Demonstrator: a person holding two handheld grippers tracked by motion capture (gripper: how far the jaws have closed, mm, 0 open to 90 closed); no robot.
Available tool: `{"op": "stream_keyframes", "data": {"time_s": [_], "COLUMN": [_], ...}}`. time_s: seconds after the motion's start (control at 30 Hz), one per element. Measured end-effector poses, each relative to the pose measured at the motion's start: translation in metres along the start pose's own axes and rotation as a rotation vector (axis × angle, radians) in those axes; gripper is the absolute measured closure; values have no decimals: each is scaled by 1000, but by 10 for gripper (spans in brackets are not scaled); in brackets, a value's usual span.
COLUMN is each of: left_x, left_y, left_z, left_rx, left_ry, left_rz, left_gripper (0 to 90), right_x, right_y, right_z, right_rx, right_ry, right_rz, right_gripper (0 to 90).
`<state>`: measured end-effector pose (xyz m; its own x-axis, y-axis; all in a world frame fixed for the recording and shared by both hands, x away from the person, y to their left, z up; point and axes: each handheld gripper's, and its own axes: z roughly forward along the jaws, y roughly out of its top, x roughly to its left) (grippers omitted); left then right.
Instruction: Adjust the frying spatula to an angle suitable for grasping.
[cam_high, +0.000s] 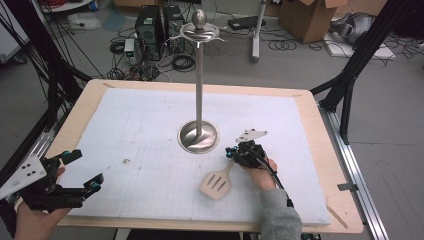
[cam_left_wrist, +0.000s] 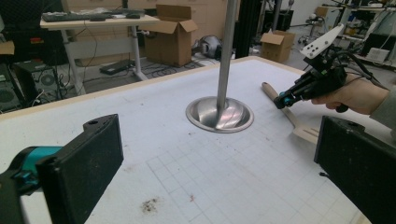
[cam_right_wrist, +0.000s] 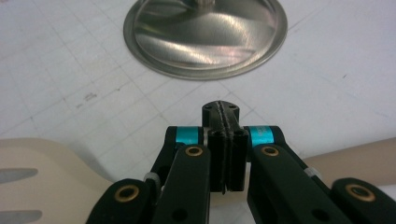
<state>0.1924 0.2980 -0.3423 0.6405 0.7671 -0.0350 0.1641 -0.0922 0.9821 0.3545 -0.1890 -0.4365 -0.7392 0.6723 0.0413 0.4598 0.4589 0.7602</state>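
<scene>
At the lower left of the high view, closest to the camera, a hand holds the left gripper (cam_high: 86, 169) with its two black jaws spread wide and nothing between them. It hovers over the near left corner of the white gridded mat (cam_high: 150, 150) that covers most of the wooden bench (cam_high: 330, 150).

One pale wooden spatula (cam_high: 218, 183) lies flat on the mat at lower centre. Its broad slotted blade points toward the bottom of the frame and its handle runs up toward the right gripper (cam_high: 231, 152). That gripper's jaws are pressed together, and the handle passes beneath them; whether they actually pinch it cannot be told.

One tall metal stand (cam_high: 199, 80) rises from a round dished base just above the spatula, with a ring and knob at its top.

The left half and far strip of the mat lie bare. A narrow wood margin frames the mat on all four sides.
</scene>
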Motion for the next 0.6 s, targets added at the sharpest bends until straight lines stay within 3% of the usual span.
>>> {"op": "stream_keyframes", "data": {"time_s": [0.27,0.6], "left_x": [0,2], "left_y": [-1,-2], "left_z": [1,3], "left_rx": [8,14], "left_ry": [-11,-11], "left_rz": [0,-4], "left_gripper": [17,17], "right_x": [-2,-2], "right_y": [-4,-6], "right_z": [7,3], "right_rx": [62,69], "right_ry": [-4,5], "right_rz": [11,31], "right_gripper": [900,900]}}
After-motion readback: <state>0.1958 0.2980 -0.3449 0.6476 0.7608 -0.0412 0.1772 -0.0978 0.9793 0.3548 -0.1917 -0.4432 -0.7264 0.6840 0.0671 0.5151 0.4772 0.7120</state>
